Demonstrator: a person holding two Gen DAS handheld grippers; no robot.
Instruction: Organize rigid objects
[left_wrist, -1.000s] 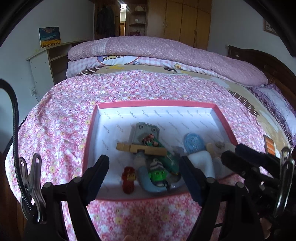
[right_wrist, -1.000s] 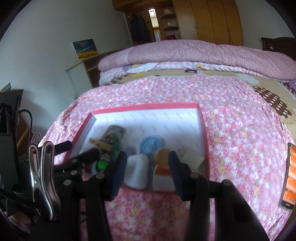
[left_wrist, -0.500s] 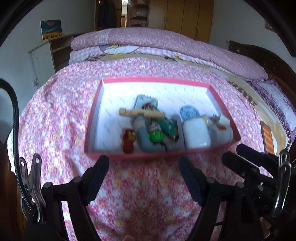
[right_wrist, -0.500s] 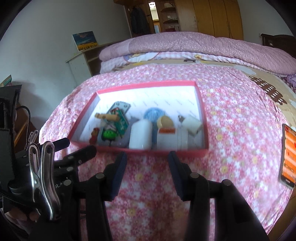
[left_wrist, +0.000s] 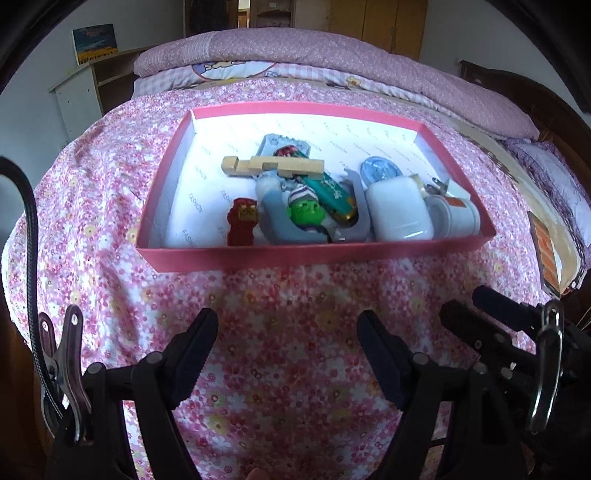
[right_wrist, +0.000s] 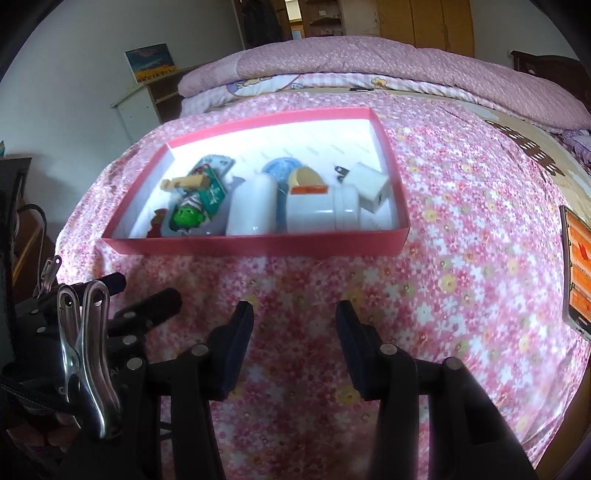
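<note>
You hold the left gripper and right gripper spread and empty, clear of the pink box, since its objects appear gathered.

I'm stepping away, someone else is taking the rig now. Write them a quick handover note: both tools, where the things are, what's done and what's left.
Left tool: open, holding nothing, over the flowered bedspread short of the box.
Right tool: open, holding nothing, also short of the box.
Pink box: on the bed, holding the red figure, green toy, wooden piece, white case, white jar and white charger.
Done: every small thing in view is in the box, crowded at its near side.
Left: nothing loose shows on the bedspread; a phone lies to the right.
</note>
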